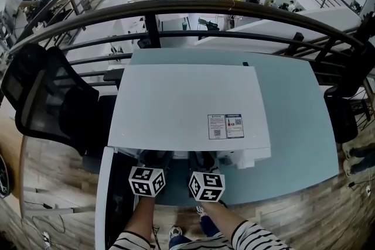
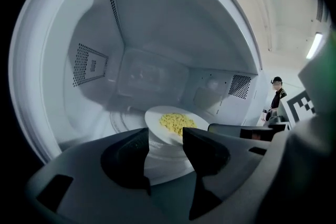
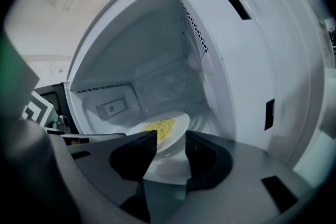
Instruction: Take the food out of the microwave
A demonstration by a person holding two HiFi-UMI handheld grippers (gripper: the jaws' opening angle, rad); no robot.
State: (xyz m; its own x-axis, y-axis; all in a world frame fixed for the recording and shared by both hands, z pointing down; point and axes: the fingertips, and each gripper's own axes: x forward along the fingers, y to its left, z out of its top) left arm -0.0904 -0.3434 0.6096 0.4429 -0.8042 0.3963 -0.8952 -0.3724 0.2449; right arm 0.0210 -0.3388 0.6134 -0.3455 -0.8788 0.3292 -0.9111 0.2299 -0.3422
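Food [image 2: 177,122]: one plate [image 2: 154,124], one microwave [image 1: 187,105]

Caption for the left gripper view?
Open left gripper faces a white plate of yellow food inside the microwave.

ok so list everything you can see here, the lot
white microwave oven: one, white, on the table
microwave door: one, white-edged, swung open to the left
round white plate: one, white, inside the microwave
yellow crumbly food: one heap, yellow, on the plate
pale blue-green table: one, under the microwave
printed labels: two, white and blue, on the microwave's top
black mesh office chair: one, left of the table
dark metal railing: one, behind the table
wooden floor: brown, around the table
left tongs: one, dark grey, jaws apart, facing the plate
right tongs: one, dark grey, jaws apart, facing the plate
striped sleeves: two, black and white, bottom edge
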